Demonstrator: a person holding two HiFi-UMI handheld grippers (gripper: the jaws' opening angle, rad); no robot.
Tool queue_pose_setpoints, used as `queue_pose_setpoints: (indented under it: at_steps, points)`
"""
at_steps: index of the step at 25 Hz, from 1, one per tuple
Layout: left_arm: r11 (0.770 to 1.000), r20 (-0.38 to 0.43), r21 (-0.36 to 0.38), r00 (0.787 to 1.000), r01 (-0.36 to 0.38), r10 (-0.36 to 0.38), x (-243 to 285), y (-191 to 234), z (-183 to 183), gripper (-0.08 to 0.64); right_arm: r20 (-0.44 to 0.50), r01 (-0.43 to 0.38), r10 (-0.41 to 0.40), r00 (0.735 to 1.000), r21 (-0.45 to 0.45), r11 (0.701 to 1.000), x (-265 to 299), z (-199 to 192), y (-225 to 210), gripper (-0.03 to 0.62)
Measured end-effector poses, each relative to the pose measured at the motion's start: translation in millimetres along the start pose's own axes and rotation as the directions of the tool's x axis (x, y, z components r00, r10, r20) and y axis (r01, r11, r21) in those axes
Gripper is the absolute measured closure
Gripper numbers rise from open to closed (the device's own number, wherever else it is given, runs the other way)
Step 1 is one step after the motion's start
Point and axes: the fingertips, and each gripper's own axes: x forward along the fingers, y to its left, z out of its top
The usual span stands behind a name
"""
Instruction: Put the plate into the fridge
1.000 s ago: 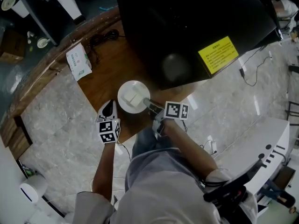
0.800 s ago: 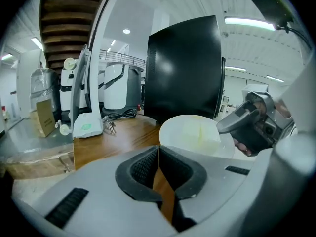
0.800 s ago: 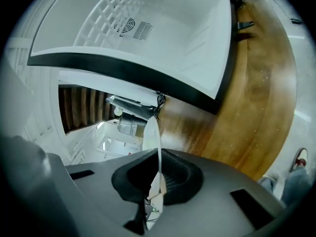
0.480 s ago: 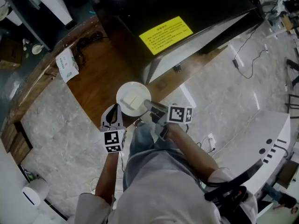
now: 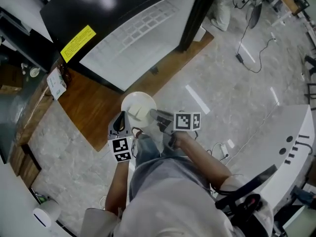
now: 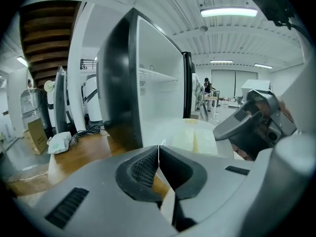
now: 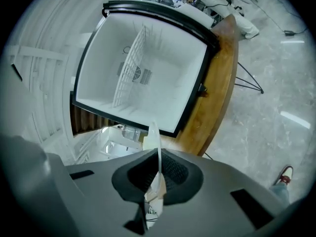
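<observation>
Mid-carry, left gripper and right gripper both pinch the rim of the round white plate just short of the open black fridge; next, I reckon, it slides level onto the wire shelf.

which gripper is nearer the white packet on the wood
Left. The left gripper holds the plate on the side toward the white packet; the right gripper holds its opposite rim.

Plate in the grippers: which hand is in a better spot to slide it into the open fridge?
Probably the right gripper. Both hold the plate by its rim, jaws shut, but the right one looks straight into the open fridge; the left gripper sees it from the side.
</observation>
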Motion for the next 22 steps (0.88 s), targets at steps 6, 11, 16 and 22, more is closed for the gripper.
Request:
queue_pose_setpoints:
  at_steps: [6,11,16,22]
  points:
    - [1.000,0.036,-0.001,0.999,0.003,-0.003,23,-104,36,0.540,0.032,0.009,-0.008,0.999,-0.015,1.000,-95,42,-24,0.569]
    - [1.000,0.074,0.006,0.997,-0.008,0.008,28,-147,70,0.540,0.045,0.002,0.000,0.999,-0.052,0.999,-138,75,-19,0.569]
    - [0.999,0.098,0.043,0.995,-0.031,0.026,41,-160,105,0.540,0.055,-0.016,0.020,0.998,-0.069,0.997,-149,110,-8,0.569]
    - [0.994,0.122,0.088,0.991,-0.069,0.058,67,-148,135,0.540,0.050,-0.050,0.054,0.997,-0.083,0.995,-130,150,-1,0.569]
